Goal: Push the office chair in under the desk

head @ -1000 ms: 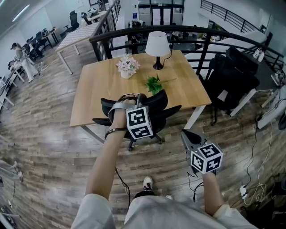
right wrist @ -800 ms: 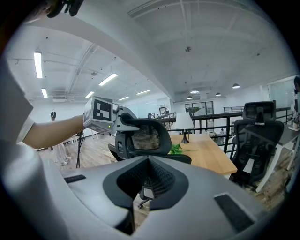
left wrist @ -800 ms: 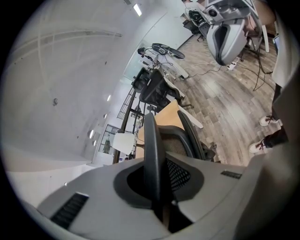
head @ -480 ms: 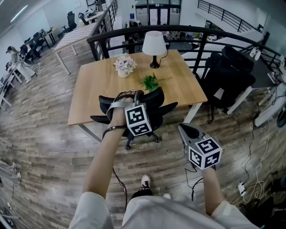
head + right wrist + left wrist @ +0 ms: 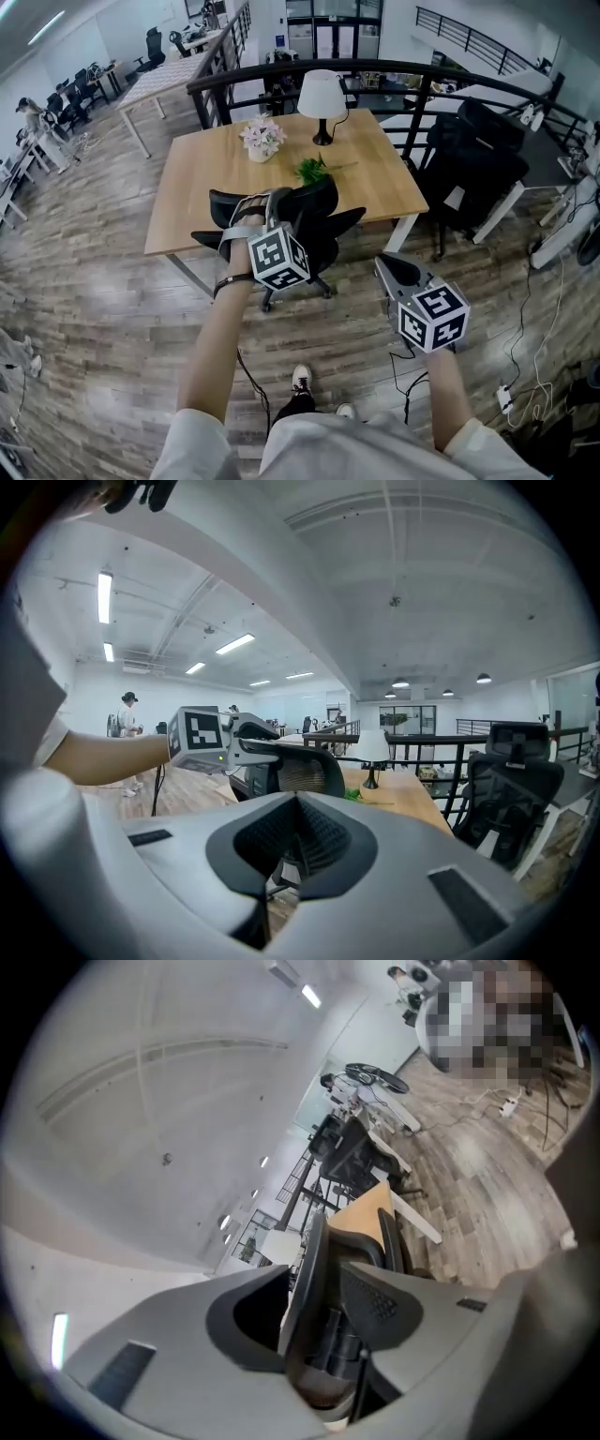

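Open office with a plank floor [image 5: 112, 319]; wooden desk [image 5: 197, 187] at centre. Office chair [image 5: 319, 230] at the desk's near edge, seat partly under, backrest facing away from the desk. Left gripper [image 5: 267, 202], the nearer, jaws opening around the backrest's top rim, desk straight beyond. Right gripper [image 5: 398, 272] off the desk's near right corner, clenched on nothing

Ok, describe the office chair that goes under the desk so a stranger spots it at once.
Find the wooden desk with the white lamp, beside the black railing. The black office chair sits at its near edge. Unlike the other black chair off the desk's right side, it faces this desk.
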A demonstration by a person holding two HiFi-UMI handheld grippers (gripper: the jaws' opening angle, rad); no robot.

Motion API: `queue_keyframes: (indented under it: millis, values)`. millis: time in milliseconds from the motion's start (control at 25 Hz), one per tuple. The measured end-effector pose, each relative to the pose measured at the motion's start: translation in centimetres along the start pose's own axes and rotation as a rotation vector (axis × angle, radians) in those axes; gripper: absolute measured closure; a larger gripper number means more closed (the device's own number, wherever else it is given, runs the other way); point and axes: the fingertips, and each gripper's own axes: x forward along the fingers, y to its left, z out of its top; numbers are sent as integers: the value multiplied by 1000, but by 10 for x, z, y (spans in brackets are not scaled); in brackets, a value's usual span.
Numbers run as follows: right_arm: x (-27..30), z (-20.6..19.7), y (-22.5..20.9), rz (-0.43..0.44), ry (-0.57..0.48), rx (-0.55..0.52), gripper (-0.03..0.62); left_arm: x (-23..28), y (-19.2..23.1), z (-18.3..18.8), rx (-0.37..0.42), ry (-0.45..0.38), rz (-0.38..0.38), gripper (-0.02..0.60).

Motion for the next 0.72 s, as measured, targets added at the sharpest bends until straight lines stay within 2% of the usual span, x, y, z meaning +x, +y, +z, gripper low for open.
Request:
queue_keyframes:
  millis: [360, 680, 720]
  values:
    - [-32, 2, 10, 29, -33, -18, 572, -84, -13, 0, -433, -85, 9, 367]
    - [-62, 0, 25, 73, -54, -43, 572, -149, -43, 4, -656, -121, 34, 370]
    - [-64, -1, 25, 78, -57, -46, 572, -155, -47, 4, -678, -122, 42, 386]
